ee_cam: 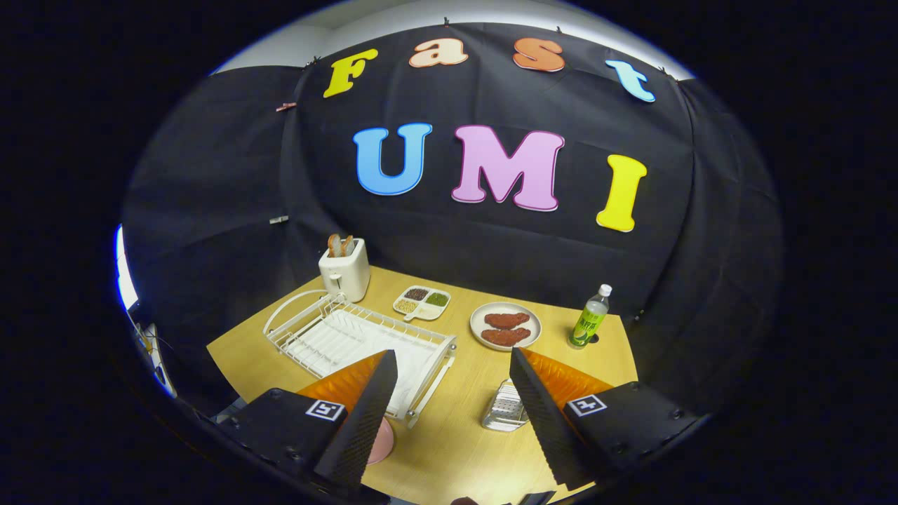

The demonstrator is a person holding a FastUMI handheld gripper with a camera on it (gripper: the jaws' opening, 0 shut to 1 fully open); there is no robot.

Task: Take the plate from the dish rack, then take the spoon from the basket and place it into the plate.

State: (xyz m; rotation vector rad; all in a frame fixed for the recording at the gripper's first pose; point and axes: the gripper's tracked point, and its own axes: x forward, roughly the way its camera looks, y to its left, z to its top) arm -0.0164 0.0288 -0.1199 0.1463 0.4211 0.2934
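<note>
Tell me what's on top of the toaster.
Two browned toast slices stick up from the slots of the white toaster, behind the dish rack. Their lower parts are hidden inside it. The gripper hangs open, well short of it.

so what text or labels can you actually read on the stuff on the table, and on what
None can be read.
Bottle: its green label has print, too small and blurred.
Hand-held gripper, open above the table: square coded markers on the finger mounts, patterns rather than words.
Toaster, dish rack: no text seen.
</note>
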